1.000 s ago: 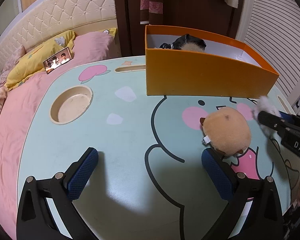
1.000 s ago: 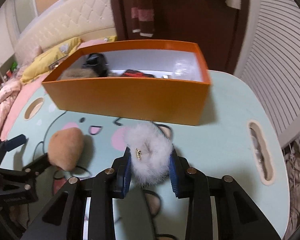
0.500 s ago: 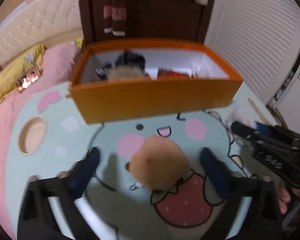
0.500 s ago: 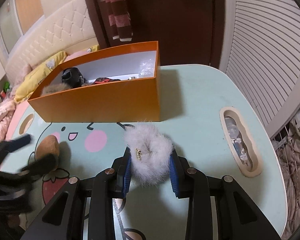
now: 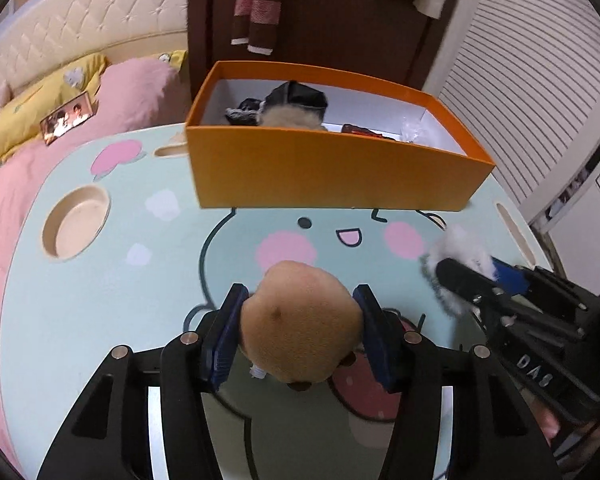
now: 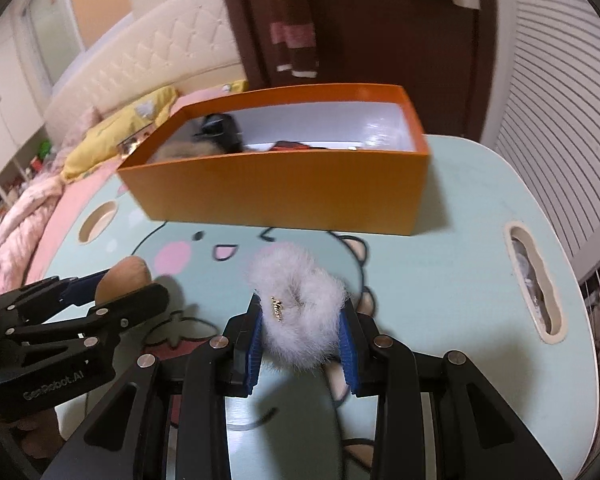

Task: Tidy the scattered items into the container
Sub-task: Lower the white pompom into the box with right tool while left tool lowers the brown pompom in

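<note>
Cartoon-print table (image 5: pixel 100 320) under both claws; orange box (image 5: pixel 332 172) ahead, bed (image 5: pixel 60 120) beyond-left. Left gripper (image 5: pixel 300 320) clamps tan plush (image 5: pixel 296 328); right gripper (image 6: pixel 302 328) clamps white fur scrunchie (image 6: pixel 300 304).

An orange box (image 5: pixel 332 168) with white inside sits on a pale-mint counter (image 5: pixel 100 300) printed with a pink-cheeked cartoon; tan plush (image 5: pixel 300 328), white fluffy scrunchie (image 6: pixel 300 304).
</note>
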Demonstrator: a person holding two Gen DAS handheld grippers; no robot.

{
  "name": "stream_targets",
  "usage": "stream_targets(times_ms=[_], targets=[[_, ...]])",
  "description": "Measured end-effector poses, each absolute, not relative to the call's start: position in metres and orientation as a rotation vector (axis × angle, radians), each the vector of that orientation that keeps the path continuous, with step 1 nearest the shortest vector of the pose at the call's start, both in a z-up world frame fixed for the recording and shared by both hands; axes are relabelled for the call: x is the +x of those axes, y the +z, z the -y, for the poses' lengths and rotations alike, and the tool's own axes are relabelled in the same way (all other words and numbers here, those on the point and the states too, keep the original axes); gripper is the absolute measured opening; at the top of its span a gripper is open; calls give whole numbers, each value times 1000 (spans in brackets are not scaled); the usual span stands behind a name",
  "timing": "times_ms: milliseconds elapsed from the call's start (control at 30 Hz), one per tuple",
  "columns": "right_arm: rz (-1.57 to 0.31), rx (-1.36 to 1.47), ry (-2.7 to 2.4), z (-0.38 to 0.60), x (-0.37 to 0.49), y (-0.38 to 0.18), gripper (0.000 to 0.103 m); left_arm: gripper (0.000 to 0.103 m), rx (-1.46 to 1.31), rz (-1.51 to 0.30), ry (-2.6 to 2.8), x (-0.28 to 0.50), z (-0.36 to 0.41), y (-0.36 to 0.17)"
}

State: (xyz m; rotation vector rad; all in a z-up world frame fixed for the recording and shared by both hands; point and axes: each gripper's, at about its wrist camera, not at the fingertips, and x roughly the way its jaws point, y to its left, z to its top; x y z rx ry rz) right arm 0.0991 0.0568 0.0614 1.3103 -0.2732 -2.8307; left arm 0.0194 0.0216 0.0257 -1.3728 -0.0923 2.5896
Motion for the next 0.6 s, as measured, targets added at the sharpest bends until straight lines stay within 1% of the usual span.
stream_targets(times_ms=[167, 600], targets=[[226, 1335, -2817, -45, 98, 59, 31, 55, -1378, 92, 2612, 29, -19, 25], [181, 1343, -2827, -42, 93, 62, 31, 55, -1366, 66, 2603, 24, -21, 28]])
